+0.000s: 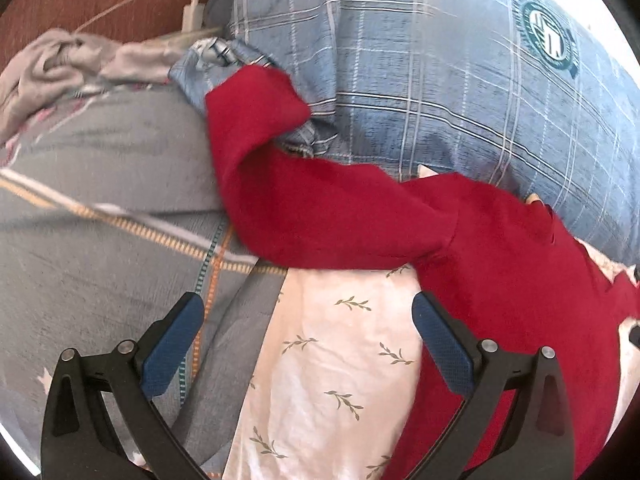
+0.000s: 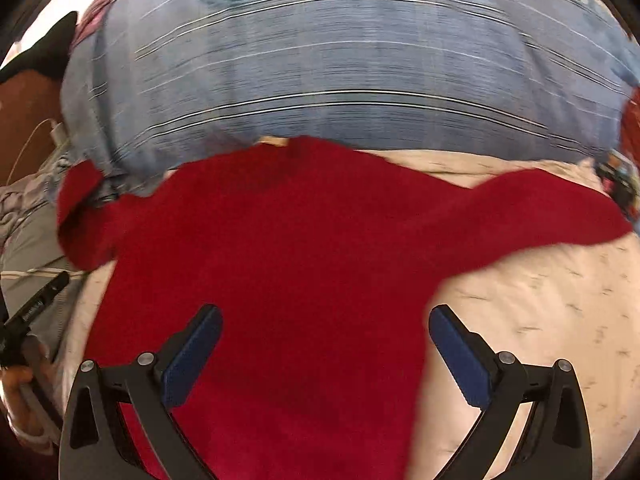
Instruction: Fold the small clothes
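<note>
A red long-sleeved top (image 1: 500, 264) lies spread on a pink leaf-print sheet (image 1: 332, 364). Its left sleeve (image 1: 280, 184) runs up onto the blue plaid pillow (image 1: 440, 80). My left gripper (image 1: 308, 308) is open and empty above the sheet, just left of the top's body. In the right wrist view the red top (image 2: 300, 260) fills the middle, both sleeves stretched sideways. My right gripper (image 2: 326, 320) is open and empty over the top's lower body. The left gripper's tip (image 2: 36, 304) shows at the left edge.
A grey quilt with orange stripes (image 1: 100, 200) lies left of the sheet. Crumpled grey cloth (image 1: 52, 68) and a white charger with cable (image 1: 192, 12) sit at the far left. The pillow (image 2: 340, 60) blocks the far side. Patterned cloth (image 2: 624, 184) lies at the right edge.
</note>
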`<state>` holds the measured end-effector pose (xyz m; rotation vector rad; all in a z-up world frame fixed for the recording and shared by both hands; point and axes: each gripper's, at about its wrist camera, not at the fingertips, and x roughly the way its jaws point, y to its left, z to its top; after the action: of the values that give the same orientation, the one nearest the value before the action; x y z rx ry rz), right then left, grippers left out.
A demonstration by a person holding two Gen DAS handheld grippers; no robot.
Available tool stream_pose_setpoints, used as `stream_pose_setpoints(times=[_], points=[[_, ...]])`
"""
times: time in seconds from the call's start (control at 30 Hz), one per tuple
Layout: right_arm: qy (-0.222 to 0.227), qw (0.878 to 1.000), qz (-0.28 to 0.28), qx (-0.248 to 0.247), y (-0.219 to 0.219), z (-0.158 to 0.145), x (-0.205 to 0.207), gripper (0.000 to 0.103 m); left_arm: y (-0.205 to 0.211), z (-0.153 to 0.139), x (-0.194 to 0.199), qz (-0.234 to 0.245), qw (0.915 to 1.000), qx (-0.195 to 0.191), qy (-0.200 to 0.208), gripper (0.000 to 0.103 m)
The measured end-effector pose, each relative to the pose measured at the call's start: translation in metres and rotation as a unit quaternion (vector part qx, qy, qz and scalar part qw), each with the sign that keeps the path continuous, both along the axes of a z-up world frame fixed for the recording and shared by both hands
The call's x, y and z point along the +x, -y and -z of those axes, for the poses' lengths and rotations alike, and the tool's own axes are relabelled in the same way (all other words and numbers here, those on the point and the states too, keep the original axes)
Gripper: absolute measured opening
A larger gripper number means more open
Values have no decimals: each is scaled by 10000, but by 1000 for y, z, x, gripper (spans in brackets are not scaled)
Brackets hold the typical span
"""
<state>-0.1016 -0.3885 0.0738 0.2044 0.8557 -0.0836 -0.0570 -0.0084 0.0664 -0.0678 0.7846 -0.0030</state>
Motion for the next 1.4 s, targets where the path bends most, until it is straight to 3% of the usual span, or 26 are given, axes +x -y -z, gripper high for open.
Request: stream_pose_setpoints(times=[0.17,0.3,0.53,0.9,1.13,1.4], points=[[8,9990,-405,205,-46,0,22,102,1,-2,7,25,10000,18,68,103],[46,9973,-731,51,-79,-3,39,102,-2,-3,12,-66,9996,231,158,103],[-41,9944,-1045,173,-113,3,62,101,-12,-1,21,-165,9993,252,208,103],[-8,9856,-1642,412,-167,4,102,82,-30,-1,35,-481,9982,318,165,103],[200,9730,-2196,678,-218,-14,149,82,-57,-5,39,-932,9950,280,220,103],[-19,9517,-2516,1759,-267,-6,233,81,-64,-6,41,-1016,9938,347,284,103]])
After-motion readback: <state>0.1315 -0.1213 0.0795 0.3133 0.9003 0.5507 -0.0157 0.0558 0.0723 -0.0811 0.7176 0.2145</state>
